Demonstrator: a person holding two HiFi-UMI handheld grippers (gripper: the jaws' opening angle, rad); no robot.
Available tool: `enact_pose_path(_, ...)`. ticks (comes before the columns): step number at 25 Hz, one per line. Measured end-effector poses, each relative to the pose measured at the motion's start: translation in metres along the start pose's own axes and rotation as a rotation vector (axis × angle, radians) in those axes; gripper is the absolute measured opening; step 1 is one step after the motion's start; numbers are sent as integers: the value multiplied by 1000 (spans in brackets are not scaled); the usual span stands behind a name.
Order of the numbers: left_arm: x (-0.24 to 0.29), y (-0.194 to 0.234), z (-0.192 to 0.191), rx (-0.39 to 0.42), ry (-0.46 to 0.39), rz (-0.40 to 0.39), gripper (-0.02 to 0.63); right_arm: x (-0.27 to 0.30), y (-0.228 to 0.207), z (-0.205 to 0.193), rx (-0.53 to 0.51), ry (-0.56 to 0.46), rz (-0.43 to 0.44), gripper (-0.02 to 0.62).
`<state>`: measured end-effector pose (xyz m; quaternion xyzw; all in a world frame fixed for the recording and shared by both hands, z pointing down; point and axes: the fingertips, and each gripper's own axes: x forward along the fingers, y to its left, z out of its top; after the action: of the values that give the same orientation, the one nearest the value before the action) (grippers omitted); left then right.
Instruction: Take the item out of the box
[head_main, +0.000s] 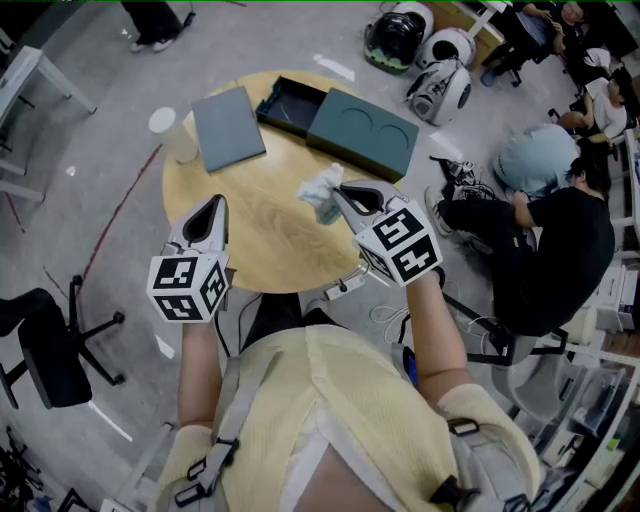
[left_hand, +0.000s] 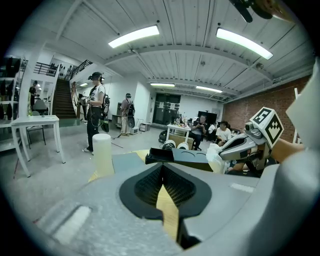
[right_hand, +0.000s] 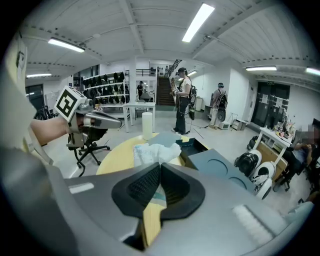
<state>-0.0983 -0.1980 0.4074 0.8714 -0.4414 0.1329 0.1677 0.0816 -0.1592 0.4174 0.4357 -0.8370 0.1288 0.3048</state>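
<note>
The right tool (head_main: 345, 197) is clamped on a crumpled white packet (head_main: 320, 190) over the worktop (head_main: 262, 235) — the left tool (head_main: 216, 205) has its jaws together, empty.

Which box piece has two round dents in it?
The dark green slab farthest to the right. The open tray beside it is hollow, and the grey lid is flat and plain.

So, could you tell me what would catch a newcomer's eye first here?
The right gripper pinches a crumpled white packet over the round wooden table. Beyond it lies the open dark box beside a block with two round hollows; the left gripper hangs shut and empty.
</note>
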Motion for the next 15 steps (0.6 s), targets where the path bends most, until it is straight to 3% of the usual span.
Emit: enact_pose_path(15,13,8,5,12,12,-8,2,9,-5,10,2,-8,10,11)
